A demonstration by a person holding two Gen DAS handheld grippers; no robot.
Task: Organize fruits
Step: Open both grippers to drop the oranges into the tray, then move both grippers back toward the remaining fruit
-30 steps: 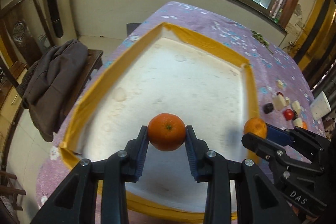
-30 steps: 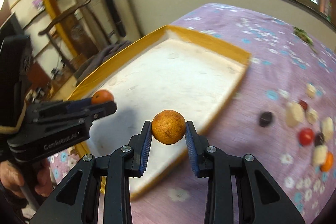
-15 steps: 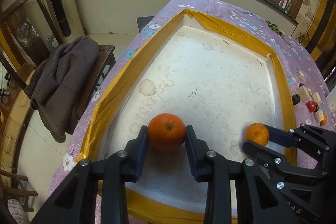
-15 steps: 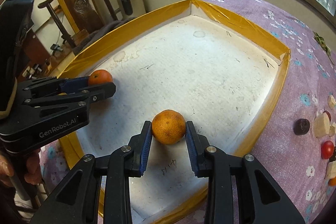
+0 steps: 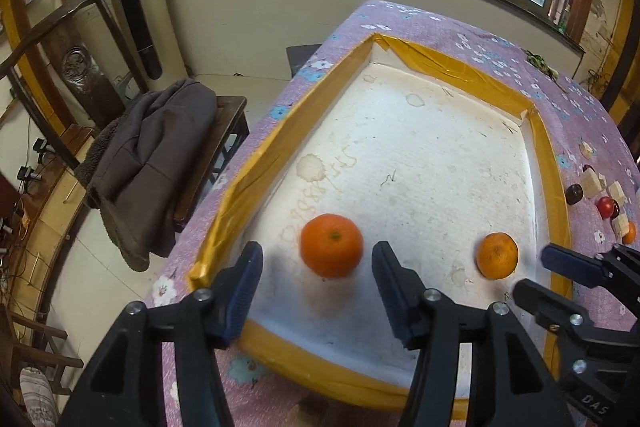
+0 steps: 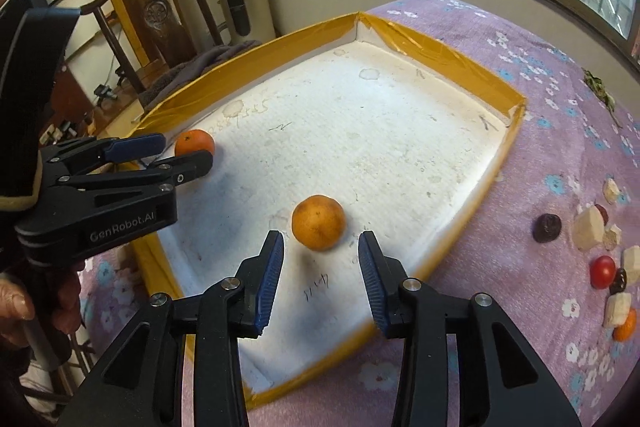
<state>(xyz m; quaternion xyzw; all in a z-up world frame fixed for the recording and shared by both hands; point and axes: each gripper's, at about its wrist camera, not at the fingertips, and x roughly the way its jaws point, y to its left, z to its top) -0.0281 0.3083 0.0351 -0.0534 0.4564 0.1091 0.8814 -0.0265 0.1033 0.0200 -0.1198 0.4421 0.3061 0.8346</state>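
Note:
A white foam tray (image 5: 460, 155) with yellow taped walls lies on the purple flowered cloth. A bright orange (image 5: 331, 245) sits on its floor, just ahead of my open left gripper (image 5: 316, 281), apart from both fingers. A paler orange (image 6: 318, 222) lies on the tray floor just ahead of my open right gripper (image 6: 320, 267), also free. The bright orange also shows in the right wrist view (image 6: 195, 143), beside the left gripper (image 6: 176, 151). The paler orange shows in the left wrist view (image 5: 497, 255), next to the right gripper (image 5: 548, 273).
Small items lie on the cloth right of the tray: a red tomato (image 6: 602, 271), a dark fruit (image 6: 547, 227), pale cubes (image 6: 588, 227) and a small orange piece (image 6: 626, 327). A chair with a grey coat (image 5: 156, 155) stands left of the table.
Both grippers have opened and let go of their oranges, which now rest on the tray floor. Both grippers have drawn back a little.

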